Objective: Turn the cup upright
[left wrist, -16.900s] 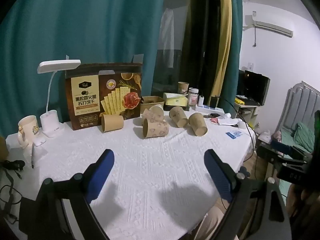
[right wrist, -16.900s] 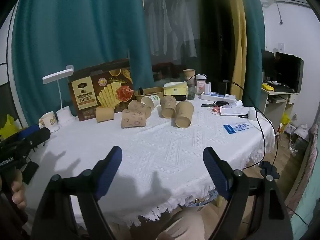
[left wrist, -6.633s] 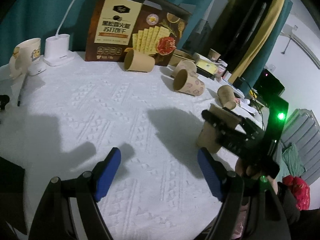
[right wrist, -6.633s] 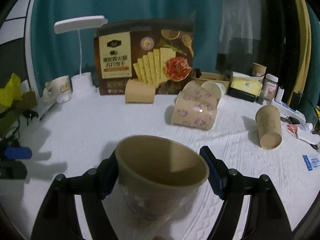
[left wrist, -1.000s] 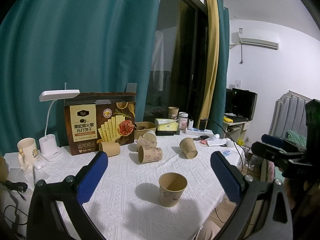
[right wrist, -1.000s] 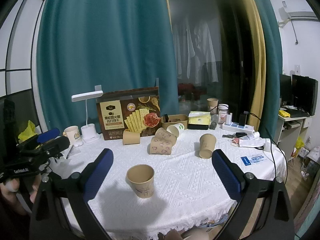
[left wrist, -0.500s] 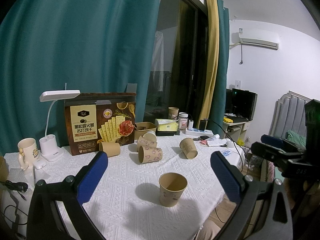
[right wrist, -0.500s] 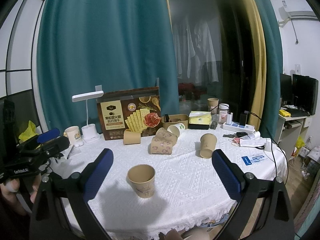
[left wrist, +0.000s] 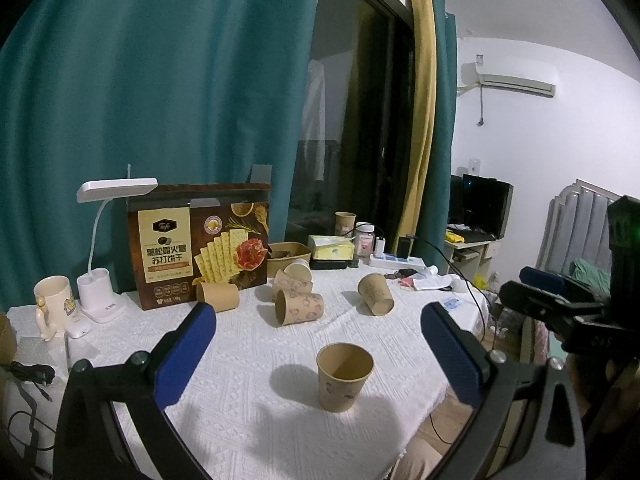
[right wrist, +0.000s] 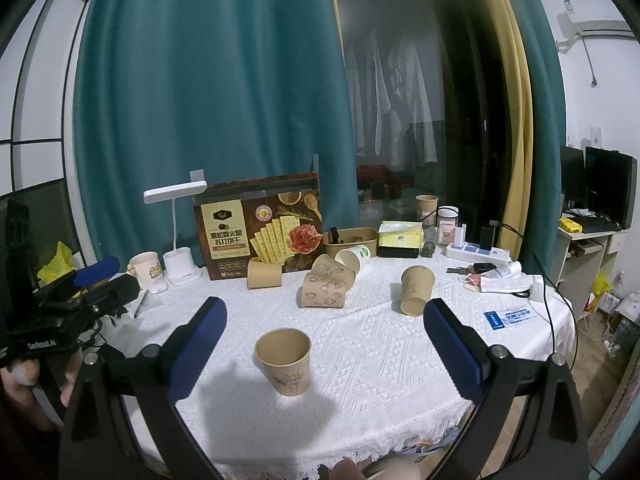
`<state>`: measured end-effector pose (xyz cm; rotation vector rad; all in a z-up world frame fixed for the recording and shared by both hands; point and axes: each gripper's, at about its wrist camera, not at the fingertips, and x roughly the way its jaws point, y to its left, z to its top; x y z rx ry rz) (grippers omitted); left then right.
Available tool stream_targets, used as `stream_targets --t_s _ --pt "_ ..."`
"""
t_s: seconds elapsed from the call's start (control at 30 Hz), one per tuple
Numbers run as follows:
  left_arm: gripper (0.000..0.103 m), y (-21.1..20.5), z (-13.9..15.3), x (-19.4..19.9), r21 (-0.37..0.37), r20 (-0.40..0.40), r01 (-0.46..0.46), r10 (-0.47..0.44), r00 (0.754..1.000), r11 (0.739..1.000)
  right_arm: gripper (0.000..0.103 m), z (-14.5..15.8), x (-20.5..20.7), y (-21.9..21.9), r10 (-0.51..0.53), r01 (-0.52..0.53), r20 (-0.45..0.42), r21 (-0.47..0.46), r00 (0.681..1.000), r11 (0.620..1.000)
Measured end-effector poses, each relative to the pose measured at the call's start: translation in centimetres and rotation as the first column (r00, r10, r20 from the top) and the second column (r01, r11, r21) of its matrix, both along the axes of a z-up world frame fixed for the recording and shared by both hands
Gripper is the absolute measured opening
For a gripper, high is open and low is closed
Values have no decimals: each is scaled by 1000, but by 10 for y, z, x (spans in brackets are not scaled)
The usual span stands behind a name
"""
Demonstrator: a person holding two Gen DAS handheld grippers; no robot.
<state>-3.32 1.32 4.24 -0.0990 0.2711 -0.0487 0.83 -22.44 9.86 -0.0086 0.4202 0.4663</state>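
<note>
The cup (right wrist: 285,361) stands mouth-up near the bench (right wrist: 380,364) front edge, axis vertical, ahead of both tools. The right tool (right wrist: 322,348) and left tool (left wrist: 320,354) hang spread wide and empty; right seems nearer. Nothing has shifted since half a second ago.

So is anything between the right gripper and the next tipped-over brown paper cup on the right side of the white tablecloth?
Nothing visible does. The right gripper is open, and bare white tablecloth leads to the tipped brown paper cup. The upright brown paper cup stands left of that line.
</note>
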Motion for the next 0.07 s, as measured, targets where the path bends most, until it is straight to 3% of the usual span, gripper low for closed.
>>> stream_targets --t_s 0.07 --pt "102 0 0 -1 1 -1 -1 1 1000 1000 98 0 0 0 0 0 -3 0 1000 1000"
